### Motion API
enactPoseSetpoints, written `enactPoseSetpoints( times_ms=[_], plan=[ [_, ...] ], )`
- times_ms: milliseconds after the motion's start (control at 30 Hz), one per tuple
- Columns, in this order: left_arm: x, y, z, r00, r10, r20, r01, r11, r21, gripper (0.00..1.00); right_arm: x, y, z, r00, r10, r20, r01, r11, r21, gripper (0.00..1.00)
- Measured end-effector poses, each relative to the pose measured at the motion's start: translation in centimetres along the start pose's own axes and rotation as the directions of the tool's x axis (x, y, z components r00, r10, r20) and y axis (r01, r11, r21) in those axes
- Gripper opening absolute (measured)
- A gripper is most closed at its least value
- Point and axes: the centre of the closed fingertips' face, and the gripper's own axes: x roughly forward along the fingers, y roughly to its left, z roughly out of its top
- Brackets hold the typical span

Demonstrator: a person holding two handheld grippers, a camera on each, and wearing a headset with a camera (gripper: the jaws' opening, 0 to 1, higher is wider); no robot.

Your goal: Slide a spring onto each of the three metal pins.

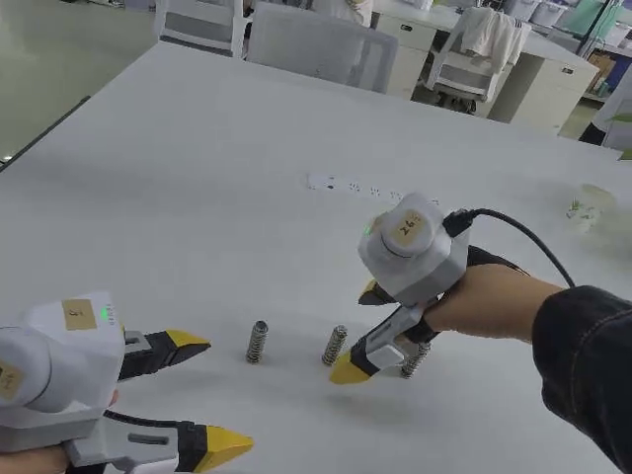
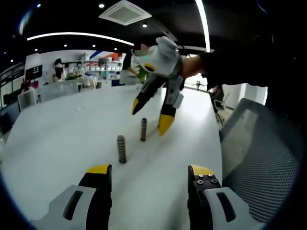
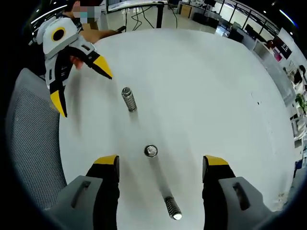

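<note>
Three short metal springs stand upright in a row on the white table (image 1: 197, 168): a left one (image 1: 257, 341), a middle one (image 1: 335, 346) and a right one (image 1: 415, 358), each apparently around a pin. My right gripper (image 1: 357, 331) hovers open over the middle and right springs, holding nothing. In the right gripper view the middle spring's round top (image 3: 150, 151) lies between the open jaws (image 3: 161, 161), with the right spring (image 3: 171, 208) nearer and the left spring (image 3: 128, 99) farther. My left gripper (image 1: 212, 393) is open and empty at the near left, facing two springs (image 2: 121, 148) (image 2: 143, 129).
A white power strip (image 1: 355, 186) lies mid-table and a clear cup (image 1: 592, 207) stands at the far right. Grey chairs (image 1: 316, 44) line the far edge. A mesh chair back (image 2: 259, 153) stands close by the near edge. The table's left edge (image 1: 44, 133) runs diagonally.
</note>
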Motion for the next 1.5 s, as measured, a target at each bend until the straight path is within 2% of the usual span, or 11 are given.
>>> enactPoseSetpoints(
  times_ms=[233,367,600,667,1233,1500],
  plan=[
    [0.1,0.0,-0.1,1.0,-0.002,-0.005,0.002,1.0,-0.001,0.59,-0.6,-0.7,-0.9,0.9987,-0.037,0.035,0.036,0.998,0.043,0.78],
    [0.2,0.0,-0.2,1.0,-0.001,-0.007,0.001,1.0,-0.002,0.59,-1.2,-1.2,-1.0,0.995,-0.069,0.072,0.064,0.996,0.07,0.83],
    [0.4,0.0,-0.2,0.9999,-0.002,-0.012,0.002,1.0,0.0,0.59,-2.2,-1.7,-1.8,0.9843,-0.12,0.13,0.103,0.987,0.127,0.89],
    [0.4,0.0,-0.2,0.9999,-0.003,-0.013,0.003,1.0,0.001,0.59,-2.5,-2.0,-1.9,0.9779,-0.145,0.151,0.124,0.982,0.142,0.92],
    [0.6,-0.2,0.2,0.9998,0.003,-0.019,-0.003,1.0,0.006,0.62,-3.8,-1.0,-4.7,0.9544,-0.206,0.217,0.151,0.958,0.245,0.97],
    [0.5,-0.2,0.4,0.9998,0.011,-0.019,-0.011,1.0,0.004,0.64,-4.3,-0.1,-5.3,0.9373,-0.227,0.265,0.152,0.95,0.274,0.98]
  ],
)
